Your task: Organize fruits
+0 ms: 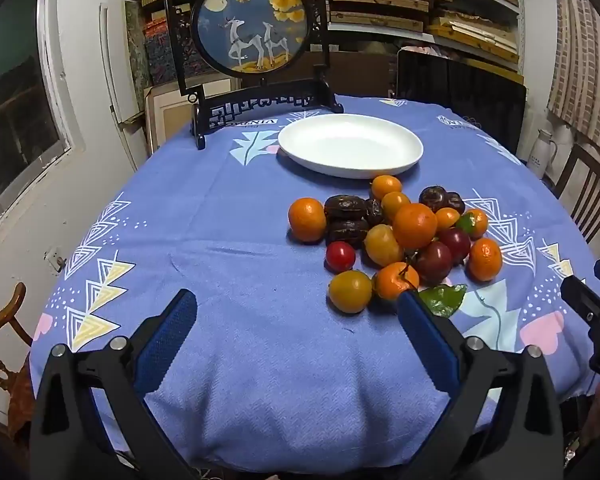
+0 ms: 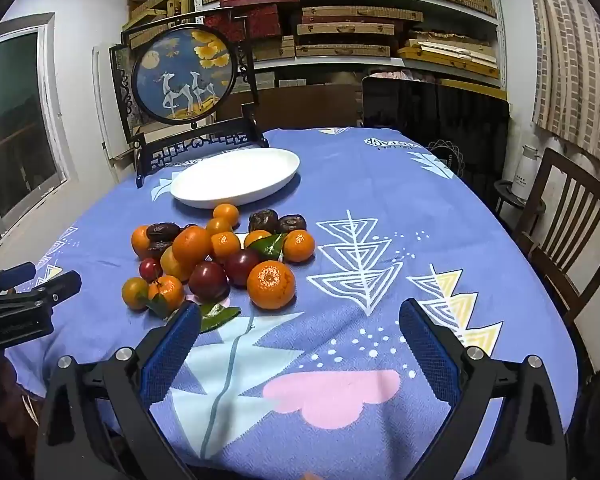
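A pile of fruit (image 1: 396, 236) lies on the blue tablecloth: orange mandarins, dark red plums, dark brown dates, a red cherry tomato (image 1: 340, 256) and green leaves. It also shows in the right wrist view (image 2: 220, 260). An empty white oval plate (image 1: 350, 146) stands behind the pile, also in the right wrist view (image 2: 236, 178). My left gripper (image 1: 296, 308) is open and empty, in front of and left of the pile. My right gripper (image 2: 300, 320) is open and empty, in front of and right of the pile.
A round deer picture on a black stand (image 1: 252, 28) stands at the table's back left. A dark screen (image 1: 460, 92) stands behind the table. Wooden chairs (image 2: 572, 240) sit at the right. A white flask (image 2: 526, 176) stands beyond. The table edge is close below both grippers.
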Motion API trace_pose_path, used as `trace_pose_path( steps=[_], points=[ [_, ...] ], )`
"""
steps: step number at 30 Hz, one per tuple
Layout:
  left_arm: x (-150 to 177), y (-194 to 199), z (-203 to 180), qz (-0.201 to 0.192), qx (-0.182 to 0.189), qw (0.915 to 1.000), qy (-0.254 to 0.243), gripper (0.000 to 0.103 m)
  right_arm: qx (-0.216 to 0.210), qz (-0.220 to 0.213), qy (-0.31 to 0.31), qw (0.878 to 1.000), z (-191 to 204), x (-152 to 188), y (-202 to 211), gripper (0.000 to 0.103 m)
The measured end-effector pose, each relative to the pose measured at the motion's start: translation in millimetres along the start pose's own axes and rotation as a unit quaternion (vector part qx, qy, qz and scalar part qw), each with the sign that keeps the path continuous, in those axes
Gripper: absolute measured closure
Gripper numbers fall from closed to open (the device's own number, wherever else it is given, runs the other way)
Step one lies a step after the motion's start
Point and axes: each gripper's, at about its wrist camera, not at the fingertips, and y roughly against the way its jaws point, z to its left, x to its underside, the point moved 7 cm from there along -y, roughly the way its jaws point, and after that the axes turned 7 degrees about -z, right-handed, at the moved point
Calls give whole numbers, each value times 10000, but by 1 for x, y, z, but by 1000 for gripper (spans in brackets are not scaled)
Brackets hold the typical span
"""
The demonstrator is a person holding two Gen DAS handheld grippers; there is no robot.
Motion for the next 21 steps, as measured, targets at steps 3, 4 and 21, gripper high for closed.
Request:
trace_pose_path(
  steps=[3, 4, 21],
  points=[
    [0, 0, 0, 10, 47, 10000, 48, 5, 33, -81, 87, 9999, 2, -2, 2, 4],
    [0, 0, 0, 5, 43, 10000, 48, 5, 37, -100, 112, 9999, 3, -2, 3, 4],
    [1, -3, 3, 48, 74, 9999, 48, 5, 35, 92, 125, 9999, 4, 2, -6, 4]
  ],
)
